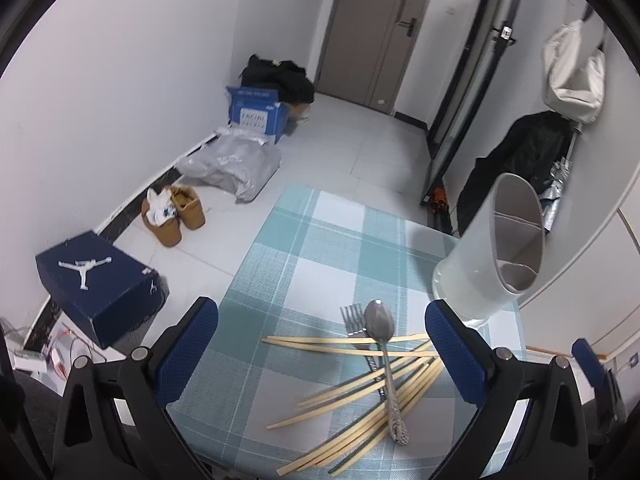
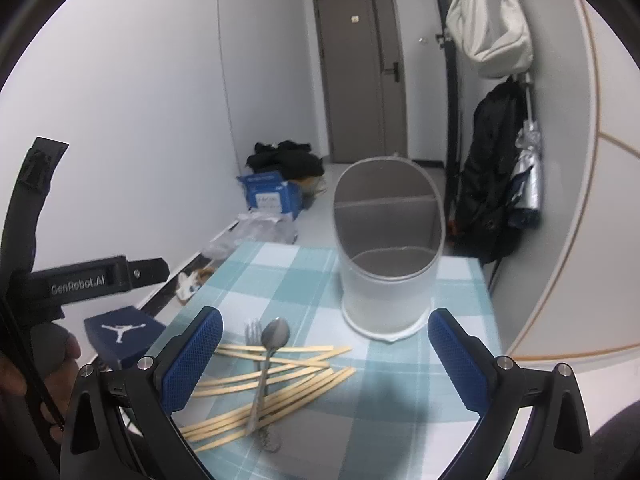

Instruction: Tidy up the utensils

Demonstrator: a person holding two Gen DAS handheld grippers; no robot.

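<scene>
Both my tools are open and hold nothing: my left gripper (image 1: 322, 354) hangs over the pile, my right gripper (image 2: 325, 356) a little to its right. Near me the spoon (image 1: 383, 354) lies on top of the crossed chopsticks (image 1: 362, 396), with the fork (image 1: 352, 318) half under them. I think a careless pinch could take a chopstick together with the spoon, or scatter the sticks off the checked tablecloth (image 1: 304, 248). The white divided holder (image 2: 388, 256) stands farther, to the right, empty as far as I can see; it looks light and a bump may tip it. Beyond are boxes, shoes, and a door (image 2: 360, 72).
</scene>
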